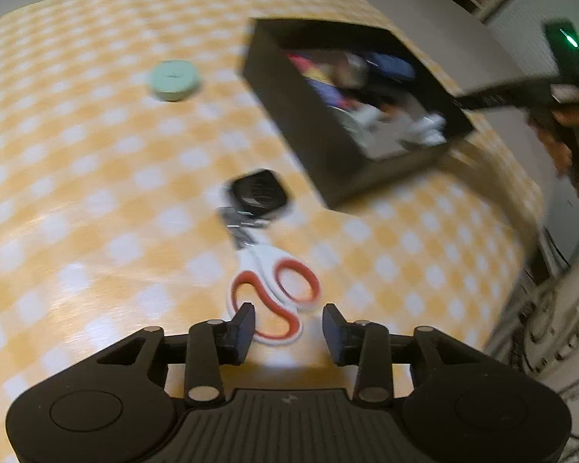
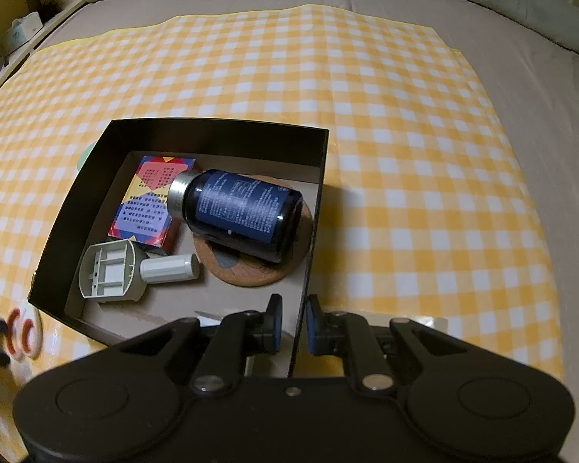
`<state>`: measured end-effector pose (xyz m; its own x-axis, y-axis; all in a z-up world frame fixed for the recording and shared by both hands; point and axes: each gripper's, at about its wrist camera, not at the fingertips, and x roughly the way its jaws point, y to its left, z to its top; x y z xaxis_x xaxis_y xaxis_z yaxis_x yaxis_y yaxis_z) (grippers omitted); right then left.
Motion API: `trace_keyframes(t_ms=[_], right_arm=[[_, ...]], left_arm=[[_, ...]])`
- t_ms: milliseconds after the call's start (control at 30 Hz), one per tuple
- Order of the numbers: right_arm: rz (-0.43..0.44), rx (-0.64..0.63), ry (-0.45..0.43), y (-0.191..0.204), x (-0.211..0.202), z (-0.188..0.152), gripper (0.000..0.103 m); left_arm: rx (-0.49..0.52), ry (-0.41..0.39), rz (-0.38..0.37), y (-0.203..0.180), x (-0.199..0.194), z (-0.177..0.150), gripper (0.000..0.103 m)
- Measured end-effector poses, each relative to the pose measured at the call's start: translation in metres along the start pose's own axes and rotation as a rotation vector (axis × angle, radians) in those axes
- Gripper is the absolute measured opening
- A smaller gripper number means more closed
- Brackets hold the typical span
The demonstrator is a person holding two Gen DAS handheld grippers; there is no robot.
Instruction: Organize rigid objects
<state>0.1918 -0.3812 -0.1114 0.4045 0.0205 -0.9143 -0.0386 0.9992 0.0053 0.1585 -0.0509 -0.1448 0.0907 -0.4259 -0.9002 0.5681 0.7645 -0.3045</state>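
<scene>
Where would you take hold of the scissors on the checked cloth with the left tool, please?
Grip the white shank just above the red loops of the scissors, coming straight down: they lie flat, and it is narrow enough for the open left tool.

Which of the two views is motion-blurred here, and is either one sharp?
Left wrist view: smeared throughout, with the scissors and black box soft-edged. Right wrist view: crisp, the label on the blue bottle shows distinct print; fisheye bends the checkered cloth in both.

Left wrist: low, close over scissors (image 1: 274, 293), facing black box (image 1: 289, 123) at upper right. Right wrist: above box wall (image 2: 308, 231), looking down inside. Shared: box, scissors (image 2: 25, 333), checked cloth (image 1: 77, 193).
</scene>
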Motion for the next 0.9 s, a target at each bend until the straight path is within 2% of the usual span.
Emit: trace_keyframes(t_ms=[133, 200, 300, 433, 500, 567, 633, 900], right_arm=[[-0.006, -0.005, 0.001, 0.001, 0.001, 0.000, 0.015], [-0.006, -0.005, 0.001, 0.002, 0.001, 0.000, 0.015], [-0.008, -0.008, 0.002, 0.002, 0.001, 0.000, 0.015], [-0.006, -0.006, 0.001, 0.002, 0.001, 0.000, 0.015], [-0.007, -0.007, 0.001, 0.002, 0.001, 0.000, 0.015], [-0.008, -0.004, 0.001, 0.002, 0.002, 0.000, 0.014], [-0.006, 0.001, 0.001, 0.002, 0.002, 0.000, 0.014], [-0.010, 0.022, -0.001, -0.001, 0.002, 0.002, 0.010]], left_arm=[[-0.094, -0.044, 0.060, 0.020, -0.009, 0.003, 0.044], [-0.110, -0.064, 0.102, 0.022, -0.010, 0.005, 0.042], [-0.068, -0.066, 0.160, 0.016, -0.007, 0.009, 0.042], [0.069, -0.035, 0.250, -0.003, 0.005, 0.010, 0.042], [0.101, -0.038, 0.273, -0.007, 0.008, 0.009, 0.042], [0.107, -0.043, 0.279, -0.008, 0.009, 0.010, 0.041], [0.091, -0.049, 0.263, -0.005, 0.011, 0.009, 0.018], [-0.181, -0.112, 0.154, 0.023, 0.001, 0.004, 0.016]])
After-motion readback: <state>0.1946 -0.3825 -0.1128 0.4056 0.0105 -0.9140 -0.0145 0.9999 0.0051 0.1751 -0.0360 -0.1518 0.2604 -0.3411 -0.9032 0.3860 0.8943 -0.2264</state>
